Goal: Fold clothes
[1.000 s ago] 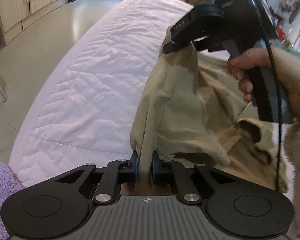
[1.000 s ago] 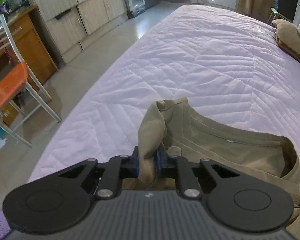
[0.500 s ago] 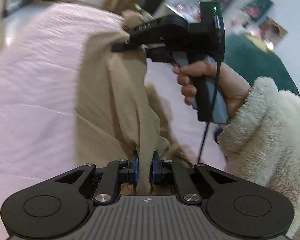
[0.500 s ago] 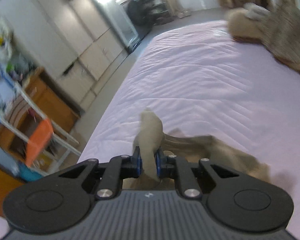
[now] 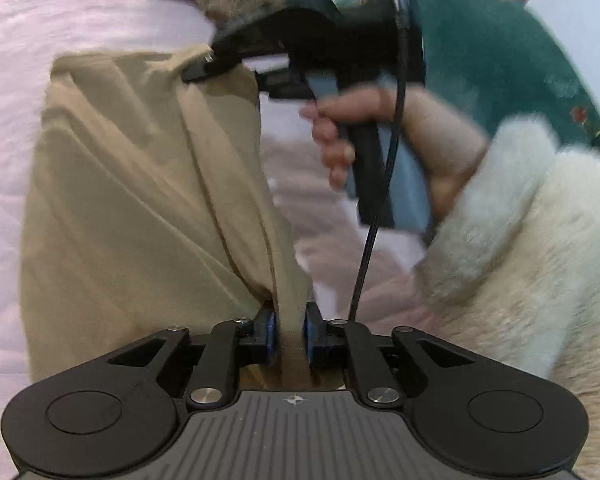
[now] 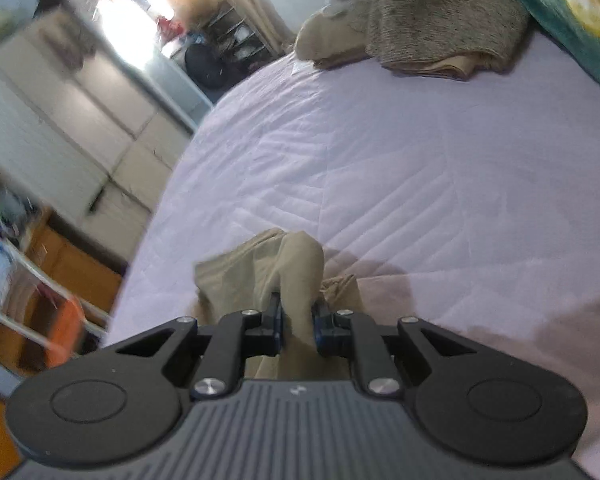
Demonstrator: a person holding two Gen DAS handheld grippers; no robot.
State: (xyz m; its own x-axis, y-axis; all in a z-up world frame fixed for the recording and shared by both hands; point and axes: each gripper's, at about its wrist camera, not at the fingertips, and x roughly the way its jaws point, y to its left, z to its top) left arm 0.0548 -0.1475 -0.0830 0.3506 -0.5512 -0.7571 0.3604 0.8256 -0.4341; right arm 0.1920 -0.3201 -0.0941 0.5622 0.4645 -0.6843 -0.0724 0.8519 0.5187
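A tan shirt [image 5: 140, 220] hangs stretched between my two grippers over the pale pink quilted bed [image 5: 4, 80]. My left gripper [image 5: 290, 332] has a bunched edge of the shirt between its blue pads, which still press it as the jaws are opening. In the left wrist view, my right gripper [image 5: 198, 72] holds the shirt's far top edge, with a hand [image 5: 340, 132] on its grip. In the right wrist view, my right gripper [image 6: 298, 328] pinches a fold of the shirt [image 6: 252, 272] low over the quilt [image 6: 420, 180], its jaws also opening.
A pile of brown and tan clothes [image 6: 420, 20] lies at the far end of the bed beside a teal blanket [image 6: 560, 8]. Cabinets [image 6: 80, 120] and an orange chair [image 6: 60, 332] stand left of the bed. A fluffy cream sleeve [image 5: 520, 240] fills the right.
Both grippers have swung sideways across the bed with the shirt and rolled. The shirt now hangs smoother between them. The pile and teal blanket have come into view.
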